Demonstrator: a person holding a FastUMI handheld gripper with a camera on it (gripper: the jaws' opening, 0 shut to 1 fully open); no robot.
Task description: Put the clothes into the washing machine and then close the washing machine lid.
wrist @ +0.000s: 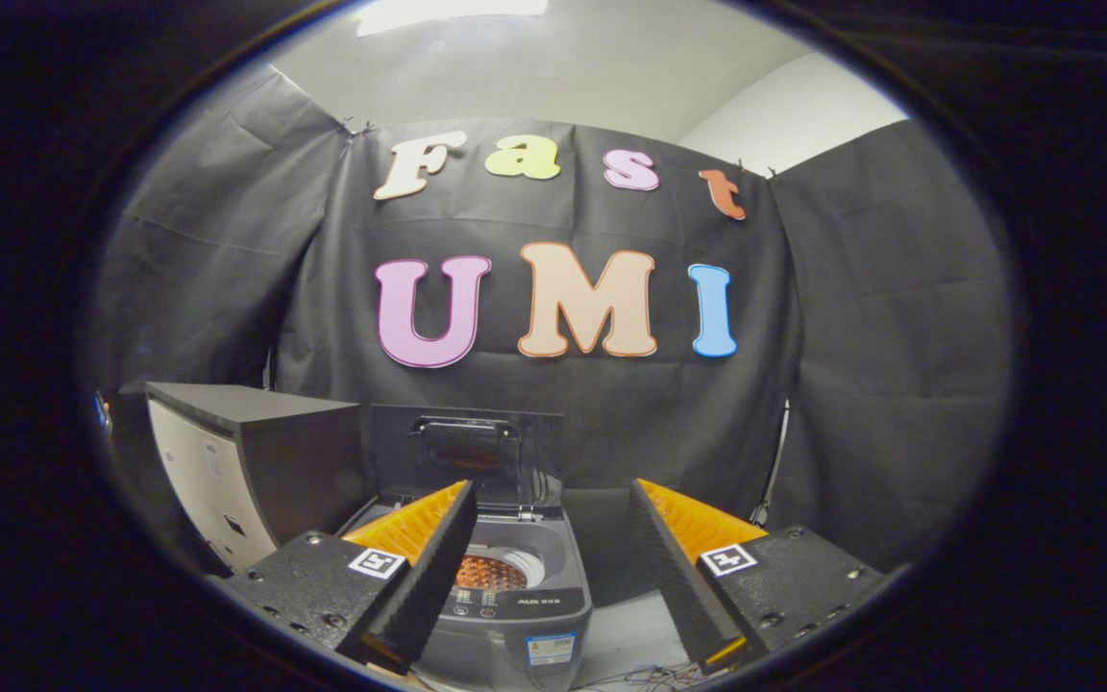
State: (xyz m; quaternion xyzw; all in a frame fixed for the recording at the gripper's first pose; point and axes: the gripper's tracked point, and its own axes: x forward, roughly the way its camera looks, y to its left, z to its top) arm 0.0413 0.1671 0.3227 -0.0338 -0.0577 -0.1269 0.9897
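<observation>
Orange-backed black fingers of the gripper (pixel 553 562) stand wide apart with nothing between them. Just ahead and below, between the fingers and nearer the left one, sits the small grey washing machine (pixel 515 605), its lid (pixel 465 452) raised upright behind the drum opening (pixel 496 572). A dark-topped cabinet (pixel 246 461) stands just beside the machine, beyond the left finger.

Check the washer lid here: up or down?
Up. The lid stands upright behind the washer, leaving the drum exposed. The gripper is open, fingers spread, holding nothing; the washer sits between them.
</observation>
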